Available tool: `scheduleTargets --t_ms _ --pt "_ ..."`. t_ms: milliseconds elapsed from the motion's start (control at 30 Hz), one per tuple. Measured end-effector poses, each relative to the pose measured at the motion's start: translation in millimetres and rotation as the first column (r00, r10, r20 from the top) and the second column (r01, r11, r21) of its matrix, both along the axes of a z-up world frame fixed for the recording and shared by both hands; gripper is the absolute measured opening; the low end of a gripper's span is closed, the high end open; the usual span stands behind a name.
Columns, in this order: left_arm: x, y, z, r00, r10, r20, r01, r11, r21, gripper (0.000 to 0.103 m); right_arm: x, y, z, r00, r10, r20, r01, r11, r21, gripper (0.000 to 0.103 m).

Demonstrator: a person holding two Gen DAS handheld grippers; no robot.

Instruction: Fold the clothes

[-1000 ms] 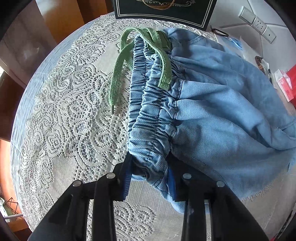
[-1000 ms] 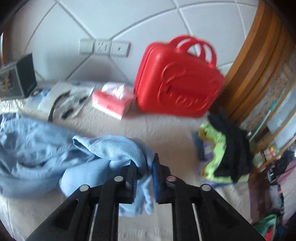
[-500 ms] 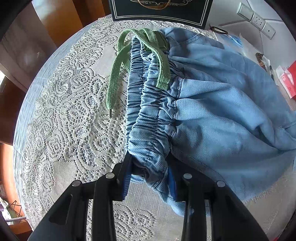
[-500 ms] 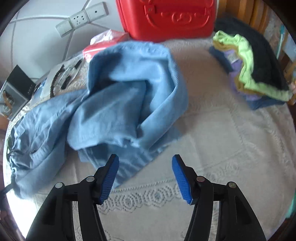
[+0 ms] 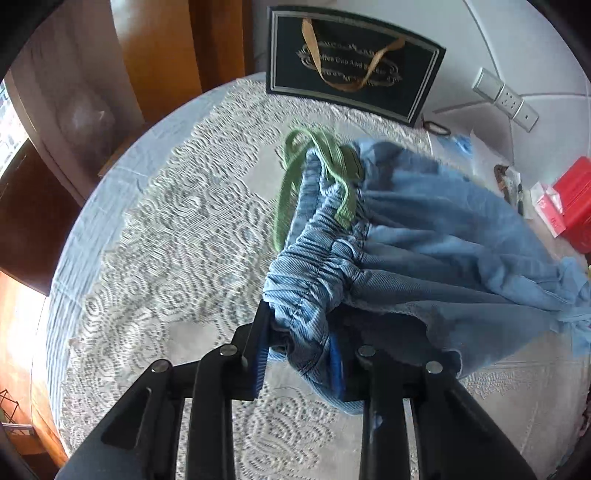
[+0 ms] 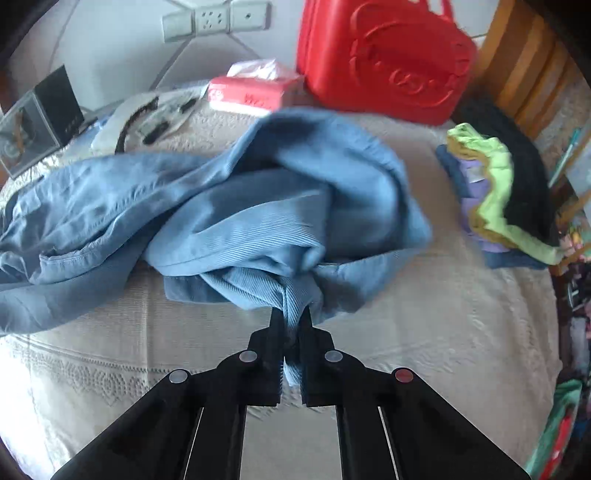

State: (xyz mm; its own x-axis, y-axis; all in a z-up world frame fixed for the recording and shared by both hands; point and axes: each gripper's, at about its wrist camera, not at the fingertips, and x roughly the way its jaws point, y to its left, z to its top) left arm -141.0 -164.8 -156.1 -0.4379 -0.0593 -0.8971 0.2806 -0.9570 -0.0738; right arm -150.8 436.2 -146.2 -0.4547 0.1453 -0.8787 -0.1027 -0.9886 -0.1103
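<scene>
Blue trousers (image 5: 436, 236): matt ribbed denim cloth, woven green drawstring (image 5: 286, 192). Tablecloth (image 5: 166, 236): rough openwork lace. Red case (image 6: 384, 55): smooth glossy plastic. Grippers (image 6: 291, 325): matt black plastic, bright metal rivets. Wall panels (image 5: 159, 55): polished wood

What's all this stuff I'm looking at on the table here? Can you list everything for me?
trousers: one, light blue, crumpled mid-table, held at both ends
drawstring: one, green, at the trousers' waistband
tablecloth: one, white lace, covering the table
gift bag: one, black with gold print, standing at the back
case: one, red, against the wall
tissue pack: one, red, left of the case
clothes pile: one, black, lime, purple and blue, right of the trousers
wall sockets: one row, white, on the wall
left tongs: black, shut on the waistband
right tongs: black, shut on a trouser fold
</scene>
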Motion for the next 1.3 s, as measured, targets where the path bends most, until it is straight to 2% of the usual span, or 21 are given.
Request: scheduleTargets --t_ms 67,167,233,300,433,567,667,733,800,900,1000,1033,1100,1167,1200,1233,1300 --pt "7.6 -16.8 19.5 0.999 0.007 -0.032 -0.007 1.0 -0.003 0.026 35.2 30.1 42.8 0.995 -0.062 -0.081 0.064 0.997 0.031 0.006" --pt "24.5 -44.1 36.1 0.998 0.01 -0.057 -0.011 1.0 -0.007 0.026 86.5 73.0 95.0 0.968 -0.18 -0.175 0.193 0.979 0.063 0.006" --pt "31.8 -61.6 46.4 0.998 0.02 -0.065 -0.022 0.999 -0.032 0.026 117.7 100.4 114.4 0.947 -0.251 -0.202 0.271 0.959 0.078 0.006" --pt "44.7 -79.0 51.8 0.996 0.067 -0.064 -0.069 0.997 -0.034 0.026 140.5 123.8 120.0 0.931 -0.306 -0.2 0.329 0.94 0.093 0.006" --pt "61.2 -99.6 39.0 0.993 0.117 -0.013 -0.117 0.992 0.036 0.026 158.5 163.5 99.3 0.92 -0.367 -0.136 0.376 0.925 0.054 0.006" --pt "76.3 -84.8 4.0 0.991 0.108 0.074 -0.107 0.994 -0.022 0.026 173.1 167.0 51.0 0.937 -0.349 0.02 0.346 0.935 0.081 0.006" --pt "93.7 -88.5 -25.6 0.979 0.143 0.144 -0.141 0.99 -0.027 0.026 204.8 167.8 13.8 0.93 -0.347 0.12 0.342 0.938 0.059 0.006" --pt "100.6 -95.5 -40.1 0.97 0.161 0.184 -0.158 0.987 -0.029 0.026 220.7 171.9 -3.9 0.922 -0.35 0.167 0.348 0.936 0.042 0.006" --pt "96.2 -100.8 -42.2 0.966 0.172 0.194 -0.173 0.985 -0.009 0.026 222.9 180.7 -8.7 0.917 -0.357 0.179 0.359 0.933 0.022 0.007" --pt "82.2 -102.3 -21.7 0.973 0.179 0.143 -0.18 0.984 -0.006 0.026 199.0 181.8 20.3 0.939 -0.335 0.081 0.339 0.94 -0.044 0.007" --pt "73.7 -104.1 16.9 0.98 0.195 0.037 -0.195 0.981 -0.005 0.026 176.3 169.6 83.0 0.952 -0.273 -0.135 0.263 0.961 -0.087 0.006" --pt "74.1 -105.4 28.3 0.979 0.202 0.002 -0.202 0.979 -0.001 0.026 172.0 165.9 106.9 0.942 -0.254 -0.219 0.236 0.966 -0.105 0.006" --pt "79.6 -107.3 42.1 0.976 0.213 -0.048 -0.213 0.977 0.016 0.026 177.4 163.5 141.5 0.9 -0.234 -0.369 0.199 0.971 -0.13 0.006" --pt "86.4 -102.8 35.5 0.98 0.195 -0.045 -0.195 0.981 0.012 0.026 187.3 162.4 165.7 0.849 -0.217 -0.481 0.171 0.976 -0.138 0.007" --pt "89.9 -100.5 32.0 0.982 0.186 -0.042 -0.186 0.983 0.009 0.026 193.7 163.8 165.4 0.846 -0.215 -0.488 0.17 0.976 -0.135 0.007" --pt "94.3 -96.3 19.8 0.985 0.17 -0.017 -0.169 0.986 0.006 0.026 198.5 167.8 156.6 0.858 -0.221 -0.465 0.177 0.975 -0.136 0.007" --pt "104.6 -88.2 -8.3 0.988 0.145 0.052 -0.145 0.989 -0.001 0.026 207.1 177.9 123.5 0.896 -0.246 -0.368 0.208 0.968 -0.14 0.007"
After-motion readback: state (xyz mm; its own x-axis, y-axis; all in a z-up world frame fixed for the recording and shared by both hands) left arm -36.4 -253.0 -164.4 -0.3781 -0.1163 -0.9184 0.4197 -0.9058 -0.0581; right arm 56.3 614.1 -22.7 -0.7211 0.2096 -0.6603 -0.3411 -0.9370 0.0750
